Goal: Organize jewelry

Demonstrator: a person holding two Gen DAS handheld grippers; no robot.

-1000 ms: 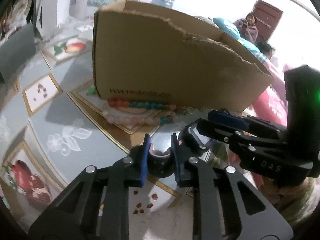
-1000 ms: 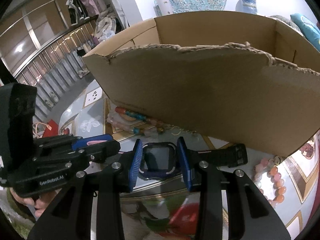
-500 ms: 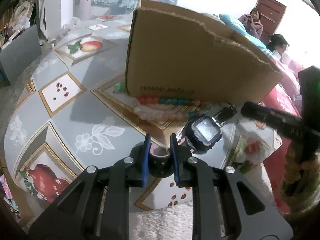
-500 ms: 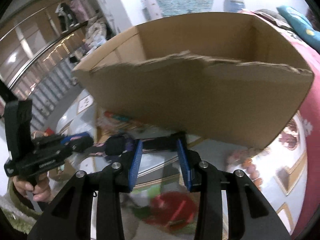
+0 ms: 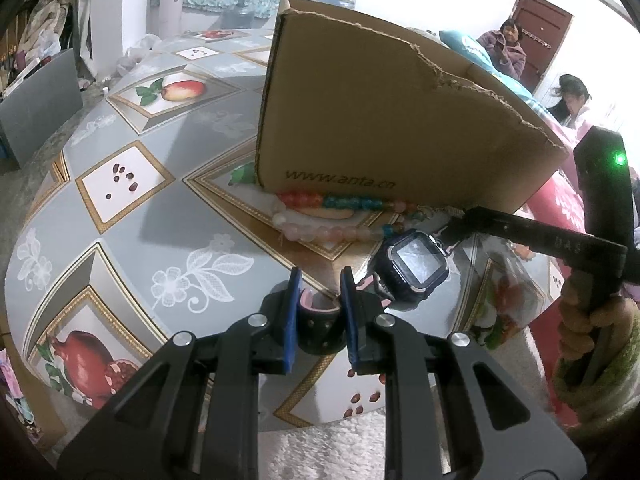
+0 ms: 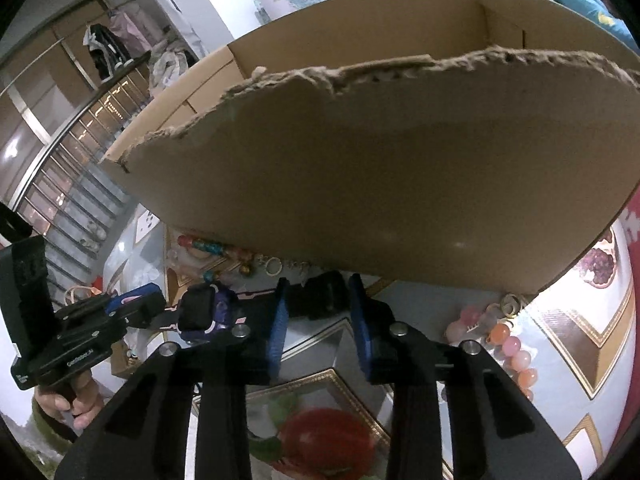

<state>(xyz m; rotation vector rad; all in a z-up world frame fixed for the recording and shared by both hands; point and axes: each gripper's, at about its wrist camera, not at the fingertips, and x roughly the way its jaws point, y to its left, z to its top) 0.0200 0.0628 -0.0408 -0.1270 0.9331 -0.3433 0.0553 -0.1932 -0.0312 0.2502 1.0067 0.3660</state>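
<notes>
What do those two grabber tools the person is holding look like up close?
Both are matte black plastic. The left gripper and right gripper each end in two flat blue pads on slotted black arms joined with silver bolts. In the left view, the right tool's upright block carries a green light. The handles bear small white lettering, too small to read. A fuzzy green sleeve covers one wrist.

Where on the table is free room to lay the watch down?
Bare cloth lies left of the cardboard box, from the apple picture to the white flower print. The strip along the box's foot is crowded with bead strings. The watch hangs between the left gripper and right gripper.
</notes>
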